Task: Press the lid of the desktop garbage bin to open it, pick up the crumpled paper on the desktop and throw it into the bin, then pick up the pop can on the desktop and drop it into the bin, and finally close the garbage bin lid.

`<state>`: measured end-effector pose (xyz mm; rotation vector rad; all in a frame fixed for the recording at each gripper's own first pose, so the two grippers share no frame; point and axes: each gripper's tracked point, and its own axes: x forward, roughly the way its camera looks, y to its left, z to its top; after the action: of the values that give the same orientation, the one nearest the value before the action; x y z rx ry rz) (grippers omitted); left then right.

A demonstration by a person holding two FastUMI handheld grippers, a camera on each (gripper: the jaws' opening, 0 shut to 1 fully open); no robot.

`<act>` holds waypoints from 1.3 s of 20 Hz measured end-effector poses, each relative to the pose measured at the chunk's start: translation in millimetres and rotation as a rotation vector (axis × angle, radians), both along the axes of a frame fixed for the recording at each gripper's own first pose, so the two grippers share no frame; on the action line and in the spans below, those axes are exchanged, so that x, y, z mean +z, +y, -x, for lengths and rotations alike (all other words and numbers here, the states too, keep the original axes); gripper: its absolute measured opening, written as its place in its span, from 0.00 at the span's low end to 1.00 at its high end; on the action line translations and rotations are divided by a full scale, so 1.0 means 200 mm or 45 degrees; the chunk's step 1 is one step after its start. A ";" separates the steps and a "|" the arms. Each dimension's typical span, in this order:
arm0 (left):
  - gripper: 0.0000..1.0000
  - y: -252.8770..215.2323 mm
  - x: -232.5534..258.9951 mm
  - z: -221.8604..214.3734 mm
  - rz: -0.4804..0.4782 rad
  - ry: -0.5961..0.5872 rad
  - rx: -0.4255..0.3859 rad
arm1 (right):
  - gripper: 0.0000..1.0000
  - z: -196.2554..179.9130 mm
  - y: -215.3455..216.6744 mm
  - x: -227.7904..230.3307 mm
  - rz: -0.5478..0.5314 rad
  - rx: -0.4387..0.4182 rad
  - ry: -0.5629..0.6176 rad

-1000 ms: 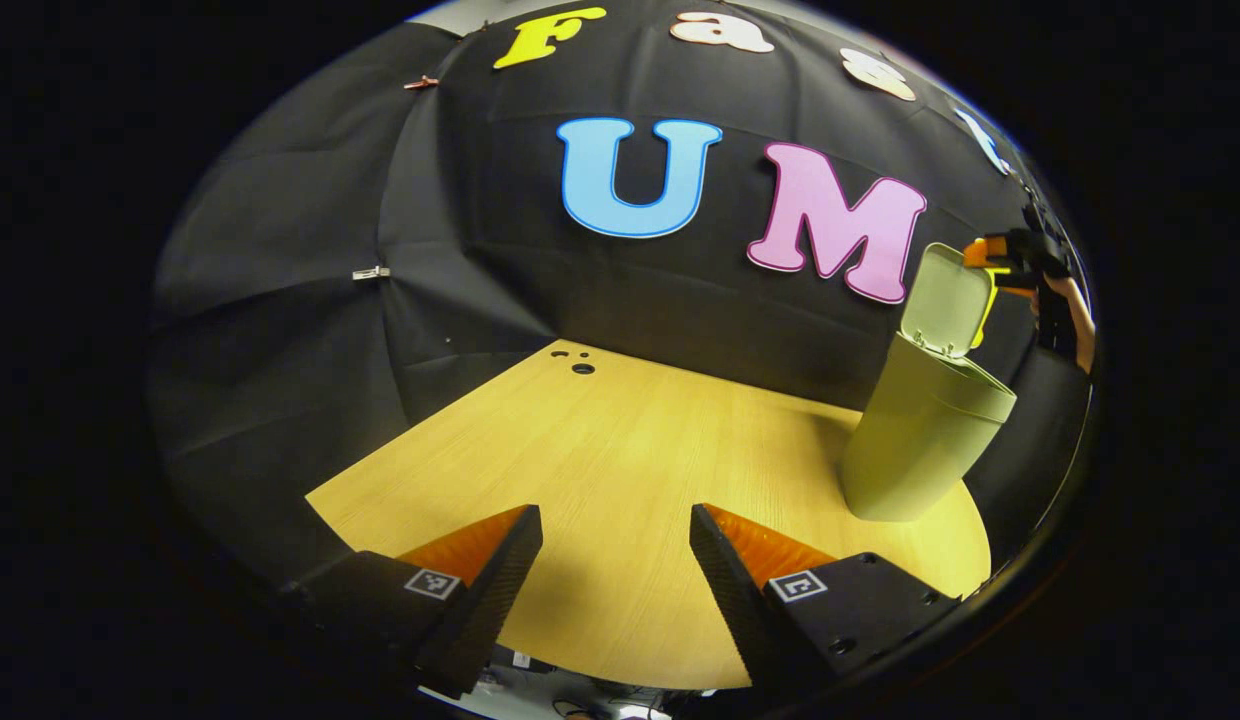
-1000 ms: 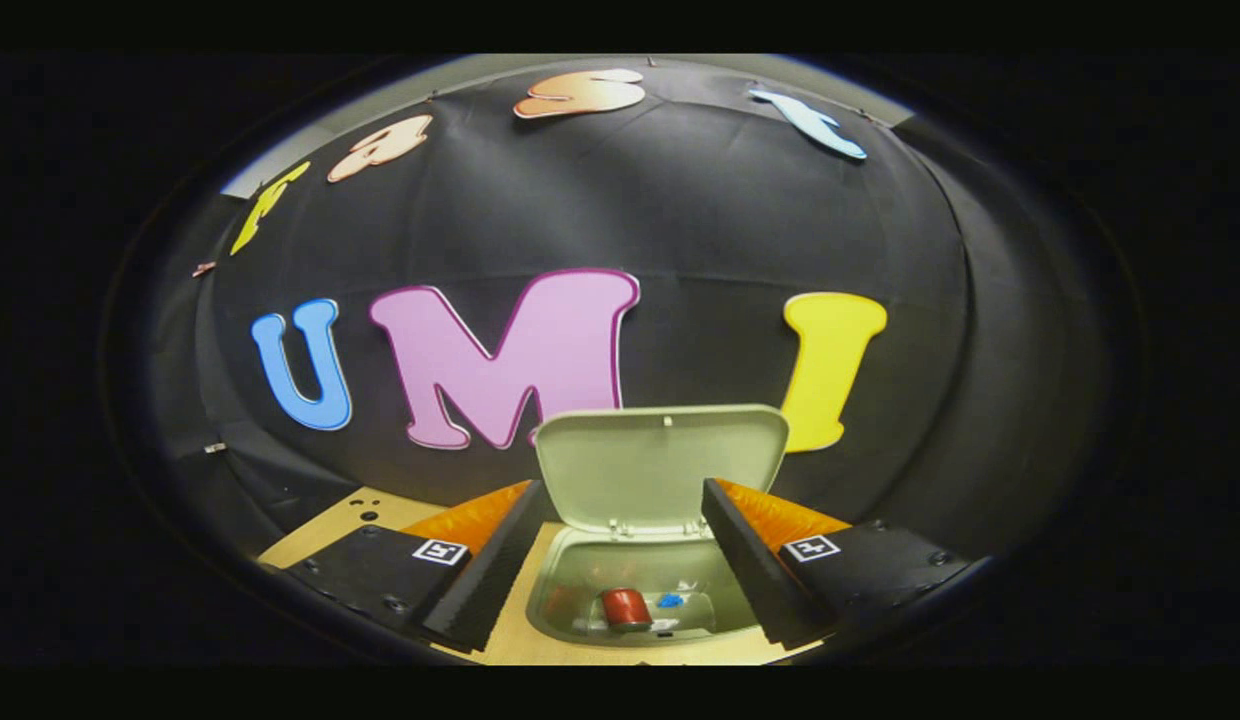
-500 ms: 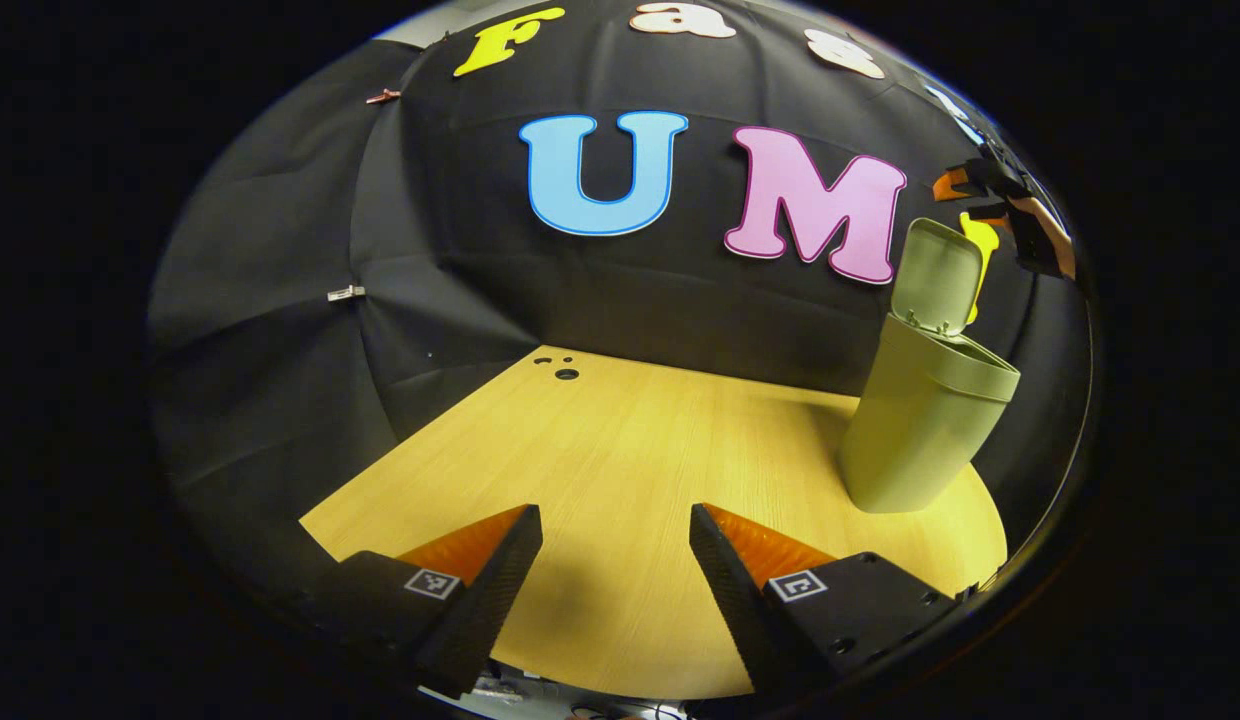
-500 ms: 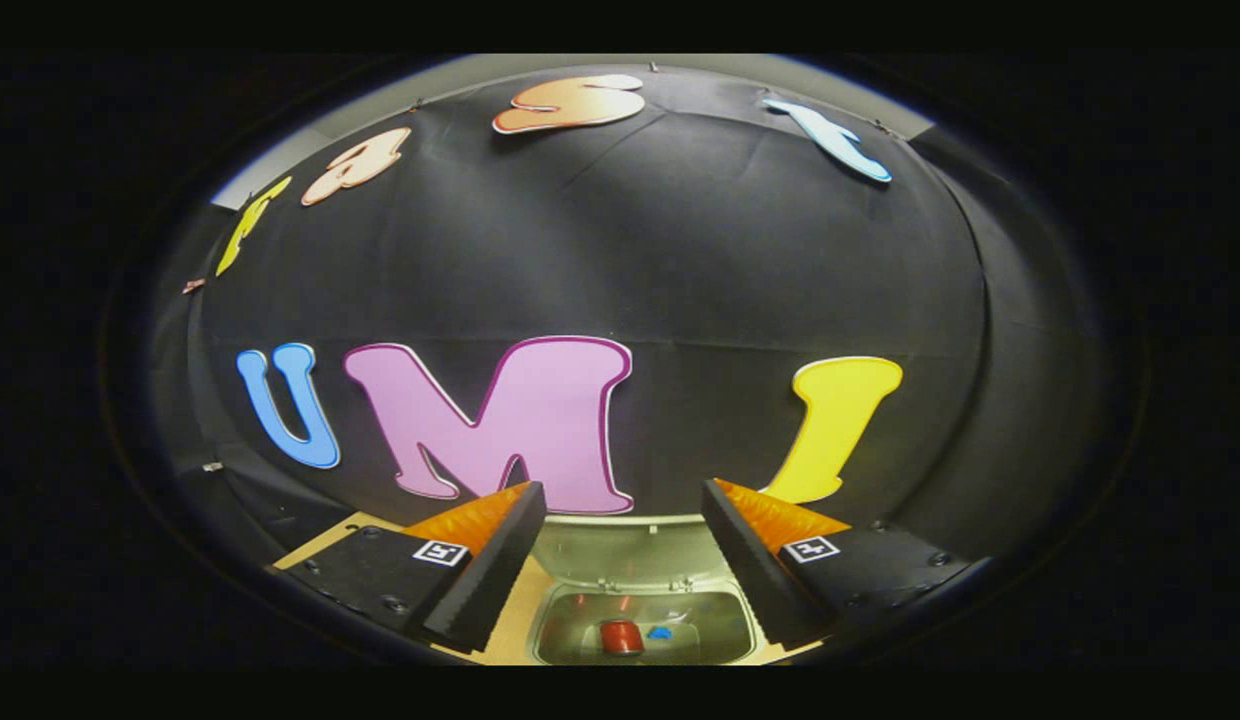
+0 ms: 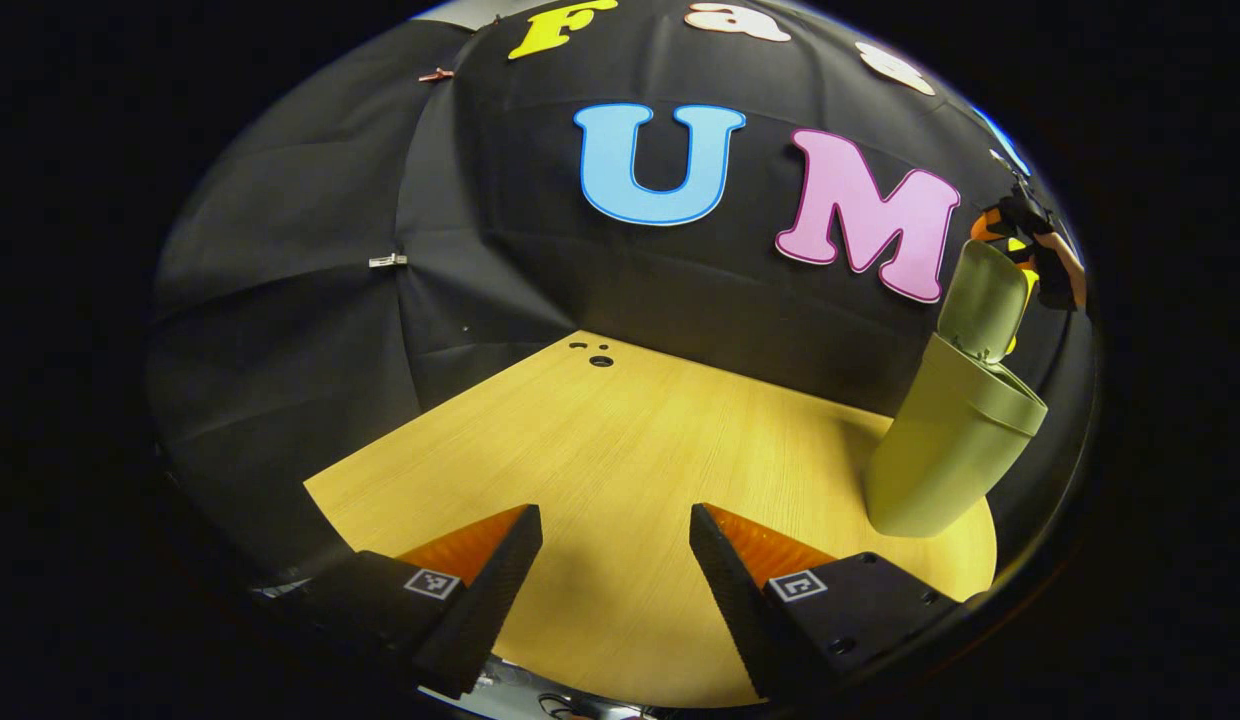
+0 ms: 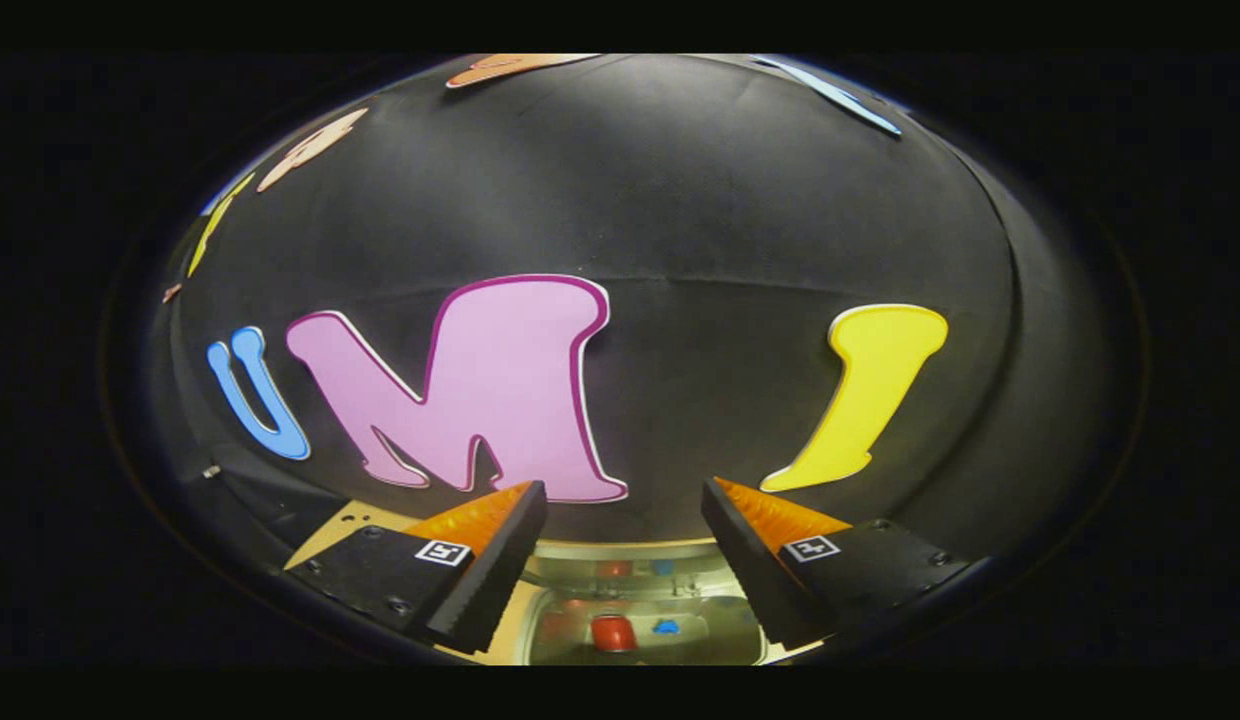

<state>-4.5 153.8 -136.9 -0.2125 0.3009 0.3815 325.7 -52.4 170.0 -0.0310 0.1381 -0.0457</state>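
Note:
The olive-green bin (image 5: 950,440) stands at the table's right edge in the left gripper view, its lid (image 5: 983,300) tipped up. My right gripper (image 5: 1002,232), held by a hand, hovers just above and behind the lid's top edge. In the right gripper view my right gripper (image 6: 620,560) is open, looking down over the lid (image 6: 630,560) into the bin's mouth. A red pop can (image 6: 612,633) lies inside with a small blue-marked scrap (image 6: 666,627) beside it. My left gripper (image 5: 615,570) is open over the table, holding nothing.
The wooden table (image 5: 620,450) has small holes (image 5: 600,360) near its far corner. Black cloth walls close the back and left. The bin stands close to the table's right edge.
My right gripper has moved forward and over the raised lid, so the lid and bin mouth sank low in its view. The lid stays up. My left gripper shifted only slightly.

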 end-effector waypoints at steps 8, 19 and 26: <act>0.96 -0.03 0.07 -0.01 0.021 -0.035 -0.062 | 0.95 0.26 0.00 -0.11 -0.006 0.023 -0.002; 0.96 -0.13 0.00 0.05 -0.012 0.005 -0.212 | 0.98 0.63 -0.07 -0.47 -0.009 -0.027 0.077; 0.96 -0.19 -0.06 0.11 -0.016 0.033 -0.260 | 0.95 0.75 -0.09 -0.72 0.008 -0.056 0.125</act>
<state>-26.8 115.9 -148.3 -0.1627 0.3424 0.1846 176.2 -70.4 26.1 -0.0362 0.2371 -0.0890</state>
